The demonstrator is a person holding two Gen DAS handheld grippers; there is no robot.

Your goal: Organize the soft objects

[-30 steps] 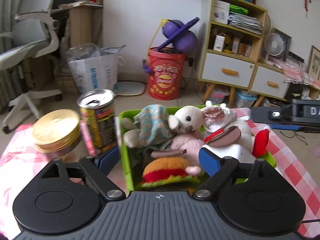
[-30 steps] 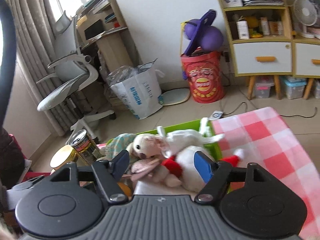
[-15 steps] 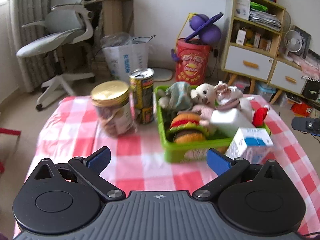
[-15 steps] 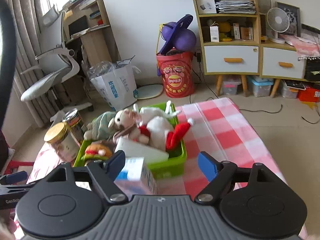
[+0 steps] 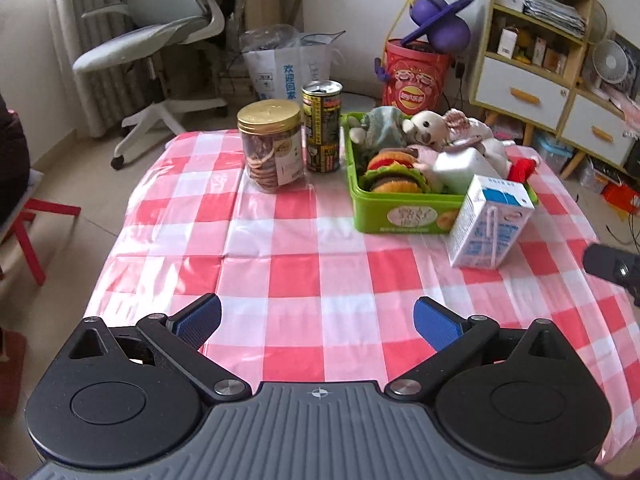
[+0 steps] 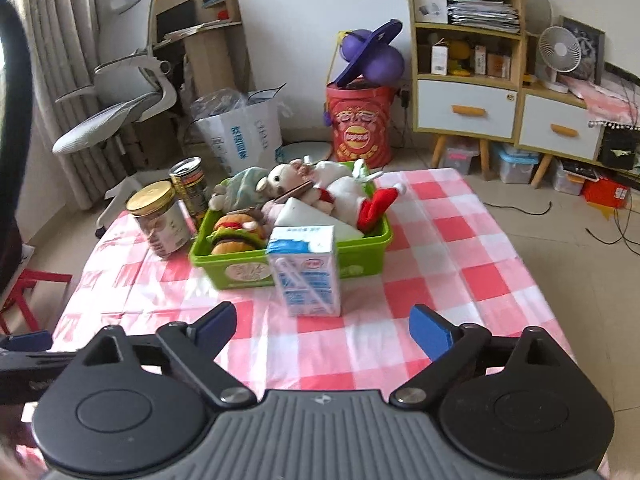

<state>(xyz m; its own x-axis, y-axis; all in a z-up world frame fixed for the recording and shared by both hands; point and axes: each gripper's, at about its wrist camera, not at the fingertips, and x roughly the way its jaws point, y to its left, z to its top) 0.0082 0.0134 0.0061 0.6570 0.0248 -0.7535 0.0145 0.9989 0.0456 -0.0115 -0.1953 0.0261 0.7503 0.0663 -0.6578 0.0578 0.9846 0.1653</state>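
A green bin (image 5: 404, 216) (image 6: 240, 270) stands on the red-checked table, filled with soft toys: a plush burger (image 5: 394, 172) (image 6: 236, 230), a white mouse plush (image 5: 426, 130) (image 6: 288, 174), a teal-clothed plush (image 5: 380, 128), a white plush with red parts (image 6: 352, 200) and a white foam block (image 5: 460, 166). My left gripper (image 5: 317, 322) is open and empty, held above the table's near side. My right gripper (image 6: 322, 326) is open and empty, just short of the milk carton.
A blue-and-white milk carton (image 5: 490, 226) (image 6: 306, 270) stands in front of the bin. A gold-lidded cookie jar (image 5: 270, 146) (image 6: 158, 220) and a drink can (image 5: 322, 126) (image 6: 190, 184) stand left of the bin. An office chair (image 5: 160, 36), a red barrel (image 6: 358, 124) and a cabinet stand beyond the table.
Both grippers have pulled back from the bin toward the table's near edge and stayed open. The bin and toys now lie farther away.
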